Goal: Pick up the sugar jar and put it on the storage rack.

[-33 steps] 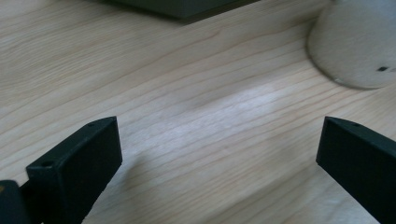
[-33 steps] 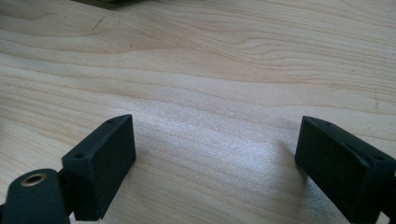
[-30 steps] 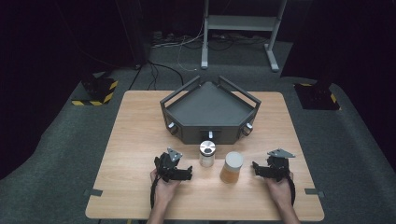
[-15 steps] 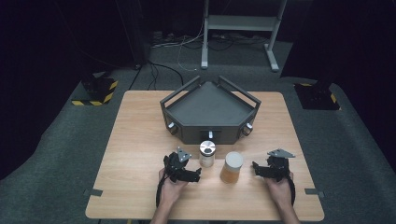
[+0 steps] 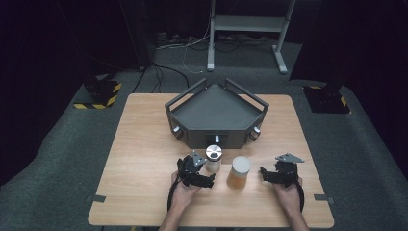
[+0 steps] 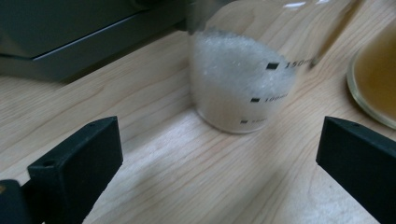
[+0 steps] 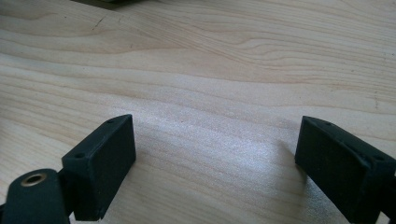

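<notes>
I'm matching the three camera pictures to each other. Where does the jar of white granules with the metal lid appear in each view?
High view: jar of white granules, centre, before the grey tray.
Left gripper view: jar, upper centre, ahead of open jaws.
Right gripper view: not in it.
Shared landmark: wooden table.

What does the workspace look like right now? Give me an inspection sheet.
Surface: wooden table, bare light grain.
Job's things: clear marked jar of white grains, metal lid, upright; amber jar beside it, pale lid, upright, apart.
Clutter: dark angular tray behind the jars.
Grippers: left gripper open, aimed at the clear jar, not touching; right gripper open over bare wood.
Cables: black cable loops from the left gripper; more on the floor behind.
Surroundings: grey carpet, metal stand, striped blocks.
</notes>
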Tool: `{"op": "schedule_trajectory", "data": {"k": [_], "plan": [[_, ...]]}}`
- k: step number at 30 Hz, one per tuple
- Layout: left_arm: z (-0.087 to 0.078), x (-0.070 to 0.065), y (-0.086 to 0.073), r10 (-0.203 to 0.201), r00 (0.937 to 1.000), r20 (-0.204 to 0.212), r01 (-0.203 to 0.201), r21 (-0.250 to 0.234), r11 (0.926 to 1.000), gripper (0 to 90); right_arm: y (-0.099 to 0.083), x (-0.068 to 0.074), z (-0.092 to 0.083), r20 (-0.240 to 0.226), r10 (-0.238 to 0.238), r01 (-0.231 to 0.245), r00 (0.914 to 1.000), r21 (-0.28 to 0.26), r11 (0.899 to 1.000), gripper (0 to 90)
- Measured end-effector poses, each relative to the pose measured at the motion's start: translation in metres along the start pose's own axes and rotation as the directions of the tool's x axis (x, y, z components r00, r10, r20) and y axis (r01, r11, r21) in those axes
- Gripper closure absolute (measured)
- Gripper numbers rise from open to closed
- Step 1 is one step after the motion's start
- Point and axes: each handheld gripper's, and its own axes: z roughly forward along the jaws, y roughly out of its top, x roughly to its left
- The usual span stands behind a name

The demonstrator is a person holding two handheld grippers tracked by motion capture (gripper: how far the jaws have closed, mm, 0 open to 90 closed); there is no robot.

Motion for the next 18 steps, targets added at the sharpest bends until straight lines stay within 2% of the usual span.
{"op": "schedule_trajectory", "data": {"k": [1,2,4,5,6,8,9,10,11,13,14,16,17,18], "plan": [[0.010,-0.015,-0.015,-0.163,0.9866,-0.001,0.162,-0.113,0.9803,0.7,0.000,0.000,0.000,0.000,0.000,0.000,1.0000,0.000,1.000,12.1],[0.012,-0.017,-0.015,-0.177,0.9842,-0.002,0.175,-0.128,0.9761,0.8,0.000,0.000,0.000,0.000,0.000,0.000,1.0000,0.000,1.000,12.1],[0.013,-0.017,-0.012,-0.159,0.9872,-0.003,0.158,-0.118,0.9803,1.3,0.000,0.000,0.000,0.000,0.000,0.000,1.0000,0.000,1.000,12.1],[0.014,-0.018,-0.011,-0.163,0.9867,-0.001,0.161,-0.124,0.9791,1.6,0.000,0.000,0.000,0.000,0.000,0.000,1.0000,0.000,1.000,12.1],[0.014,-0.017,-0.009,-0.155,0.9879,0.001,0.154,-0.115,0.9813,2.0,0.000,0.000,0.000,0.000,0.001,-0.001,1.0000,0.000,1.000,12.1],[0.016,-0.018,-0.009,-0.162,0.9867,0.004,0.162,-0.125,0.9790,3.0,0.000,0.000,0.000,0.000,0.000,0.000,1.0000,0.000,1.000,12.1],[0.027,-0.031,-0.020,-0.296,0.9542,0.044,0.298,-0.230,0.9265,3.3,0.000,0.000,0.000,0.000,0.001,-0.001,1.0000,0.000,1.000,12.1],[0.028,-0.031,-0.018,-0.291,0.9558,0.042,0.293,-0.226,0.9290,3.7,0.000,0.000,0.000,0.000,0.001,-0.001,1.0000,0.000,1.000,12.1],[0.029,-0.033,-0.018,-0.296,0.9540,0.044,0.298,-0.233,0.9255,3.9,0.000,0.000,0.000,0.000,0.001,-0.001,1.0000,0.000,1.000,12.1],[0.031,-0.034,-0.016,-0.293,0.9552,0.043,0.295,-0.235,0.9262,4.7,0.000,0.000,0.000,0.000,0.001,-0.001,1.0000,0.000,1.000,12.2],[0.012,-0.006,0.017,0.023,0.9996,0.016,-0.023,0.001,0.9997,5.1,0.000,0.000,0.000,0.000,0.001,-0.001,1.0000,0.000,1.000,12.2],[0.013,-0.008,0.019,0.025,0.9996,0.011,-0.025,0.002,0.9997,6.3,0.000,0.000,0.000,0.000,0.001,-0.001,1.0000,0.000,1.000,12.2],[0.028,-0.027,-0.004,-0.194,0.9807,0.020,0.195,-0.168,0.9663,6.9,0.000,0.000,0.000,0.000,0.001,-0.001,1.0000,0.000,1.000,12.2],[0.015,-0.009,0.020,0.021,0.9997,0.010,-0.021,-0.001,0.9998,7.6,0.000,0.000,0.000,0.000,0.001,-0.001,1.0000,0.000,1.000,12.2]]}}
